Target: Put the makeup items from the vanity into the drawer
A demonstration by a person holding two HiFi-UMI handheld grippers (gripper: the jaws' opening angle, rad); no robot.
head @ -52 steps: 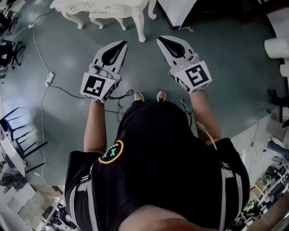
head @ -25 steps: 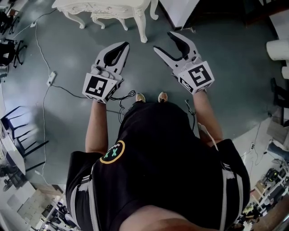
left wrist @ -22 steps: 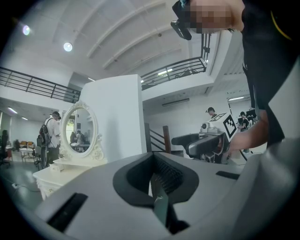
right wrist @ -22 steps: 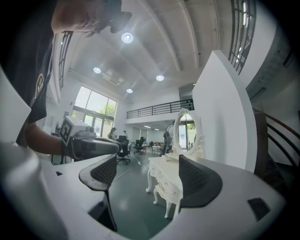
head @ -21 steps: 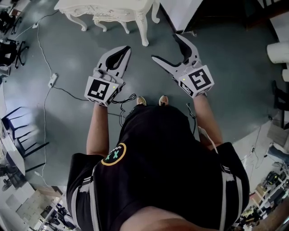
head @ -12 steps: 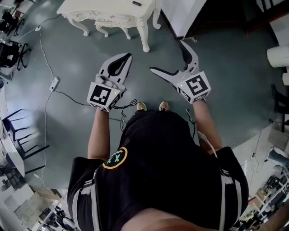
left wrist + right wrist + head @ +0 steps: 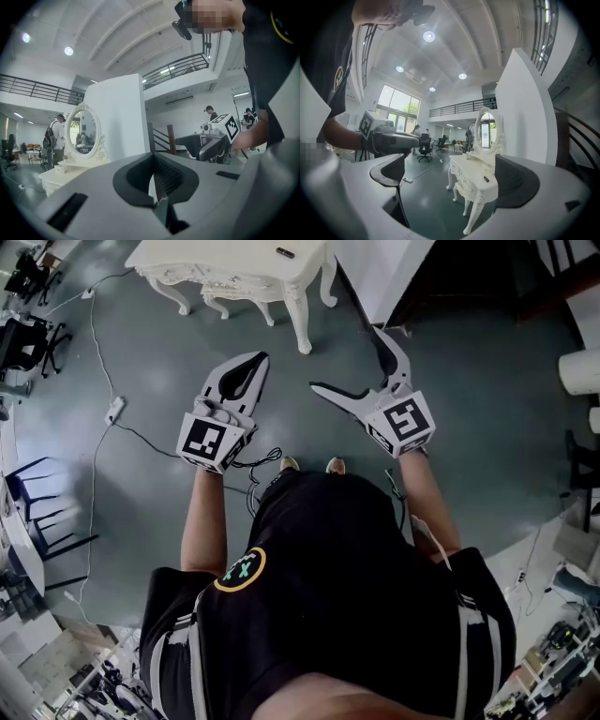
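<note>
**Standing back from the vanity with both grippers empty**

We look steeply down on a grey-green floor [image 7: 141, 352], holding both grippers out level in front of us. Our left gripper [image 7: 257, 360] has its jaws pressed together with nothing between them. Its own view shows the ribbed pads meeting.

Our right gripper [image 7: 345, 359] has just been opening. Its jaws now stand spread wide, and only floor and furniture show in the gap.

The white carved vanity [image 7: 234, 263] stands well ahead of us at the top of the head view, apart from both grippers. One small dark item [image 7: 286, 252] lies on its top near the right-hand edge. In the right gripper view, the same item [image 7: 486, 178] sits in front of the oval mirror [image 7: 486, 131].

A cable and power strip [image 7: 114, 409] lie on the floor to our left.
</note>
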